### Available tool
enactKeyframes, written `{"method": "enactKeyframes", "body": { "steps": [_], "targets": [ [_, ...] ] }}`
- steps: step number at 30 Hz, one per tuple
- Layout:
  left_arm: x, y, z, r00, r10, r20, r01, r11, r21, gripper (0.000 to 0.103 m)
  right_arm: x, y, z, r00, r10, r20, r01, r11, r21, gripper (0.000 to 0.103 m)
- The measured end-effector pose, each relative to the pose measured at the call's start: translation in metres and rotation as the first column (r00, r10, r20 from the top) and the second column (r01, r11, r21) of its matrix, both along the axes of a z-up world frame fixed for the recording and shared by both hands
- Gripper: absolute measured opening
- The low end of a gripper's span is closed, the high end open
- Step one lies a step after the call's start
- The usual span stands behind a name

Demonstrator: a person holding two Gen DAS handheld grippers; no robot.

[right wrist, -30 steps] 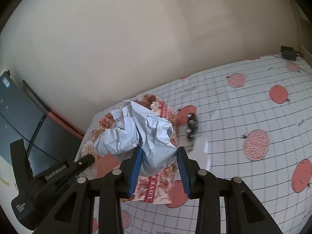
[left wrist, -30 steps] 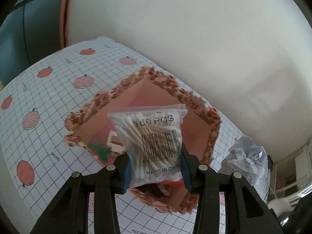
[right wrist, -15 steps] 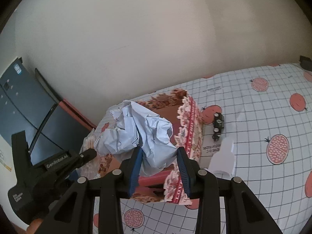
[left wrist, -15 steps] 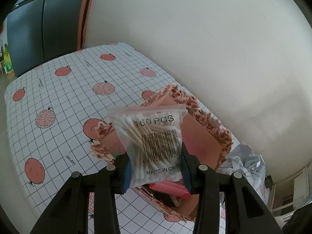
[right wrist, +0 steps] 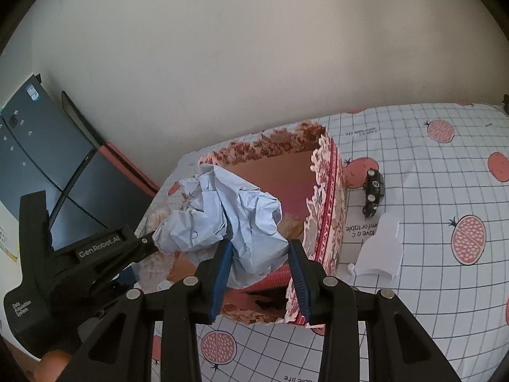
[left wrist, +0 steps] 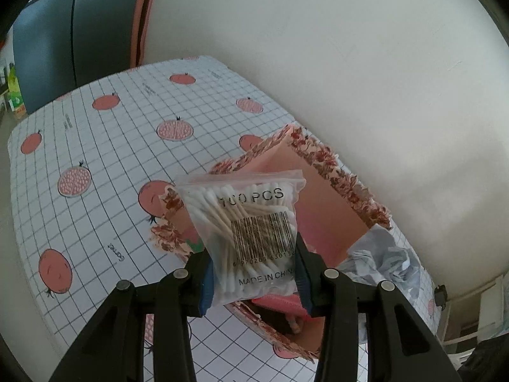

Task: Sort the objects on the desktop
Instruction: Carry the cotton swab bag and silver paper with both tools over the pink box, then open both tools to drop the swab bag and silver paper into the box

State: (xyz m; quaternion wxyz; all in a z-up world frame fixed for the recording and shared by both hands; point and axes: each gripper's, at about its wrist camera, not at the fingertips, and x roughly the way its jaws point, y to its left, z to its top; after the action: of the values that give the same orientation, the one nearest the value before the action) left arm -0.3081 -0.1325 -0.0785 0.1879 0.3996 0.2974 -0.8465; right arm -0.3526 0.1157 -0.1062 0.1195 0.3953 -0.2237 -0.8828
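Risk check: left gripper (left wrist: 253, 273) is clamped on the cotton swab bag (left wrist: 248, 238), pinching only its lower part, so most of the bag stands free above the jaws over the floral box (left wrist: 331, 216). Right gripper (right wrist: 259, 270) is clamped on the crumpled blue paper (right wrist: 222, 213), held above the box's near left corner (right wrist: 327, 210).

- Both loads hang over the same opening; dropping together could let the paper ball sit on the bag or bounce off the scalloped rim
- Slick plastic bag may slide out of the pads if tilted, landing on the tablecloth (left wrist: 111, 159) instead
- Paper is springy and wide; on release it may catch the rim and roll out
- Left gripper body sits just beside the paper in the right view, so collision is possible
- Toy car (right wrist: 373, 195) and white bottle (right wrist: 380, 248) lie beside the box, right side, unsorted; a nudged box could knock them
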Motion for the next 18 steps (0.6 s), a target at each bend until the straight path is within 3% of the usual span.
{"method": "enactKeyframes", "body": {
  "steps": [18],
  "targets": [
    [-0.007,0.006,-0.013,0.997,-0.025,0.069,0.024,1.000,0.004,0.045,-0.004,0.002,-0.010,0.997,-0.028,0.074,0.026,0.999,0.023,0.041]
  ]
}}
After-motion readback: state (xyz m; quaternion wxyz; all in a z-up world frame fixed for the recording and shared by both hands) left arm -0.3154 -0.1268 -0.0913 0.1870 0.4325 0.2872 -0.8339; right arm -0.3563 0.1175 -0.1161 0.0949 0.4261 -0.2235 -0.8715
